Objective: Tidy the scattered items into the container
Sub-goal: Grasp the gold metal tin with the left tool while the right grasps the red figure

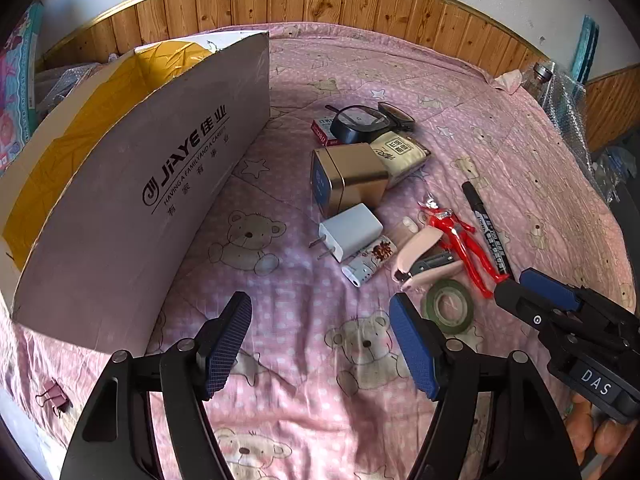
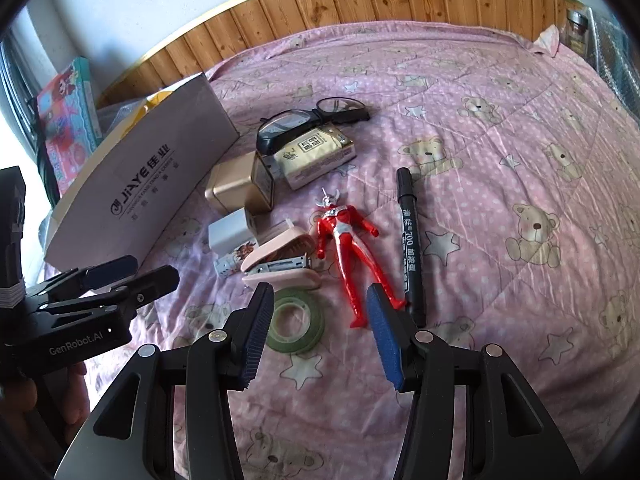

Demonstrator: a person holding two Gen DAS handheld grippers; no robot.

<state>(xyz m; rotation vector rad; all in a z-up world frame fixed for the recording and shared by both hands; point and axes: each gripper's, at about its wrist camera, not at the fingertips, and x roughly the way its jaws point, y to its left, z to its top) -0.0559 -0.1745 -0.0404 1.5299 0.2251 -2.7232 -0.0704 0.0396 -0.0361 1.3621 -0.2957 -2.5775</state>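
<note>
Hovering right claw [image 2: 316,332] open, tape roll [image 2: 295,322] beside

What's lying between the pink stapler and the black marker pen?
The red toy figure lies between the stapler and the marker, clearest in the right wrist view.

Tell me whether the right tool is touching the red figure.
Cannot tell. In the right wrist view the open right tool straddles the red figure's legs, one pad overlapping a foot in the image, but neither view plainly shows contact or gap.

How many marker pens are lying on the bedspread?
1: a black marker pen lies right of the red toy figure, beyond the right gripper. Others could be hidden under the pile.
</note>
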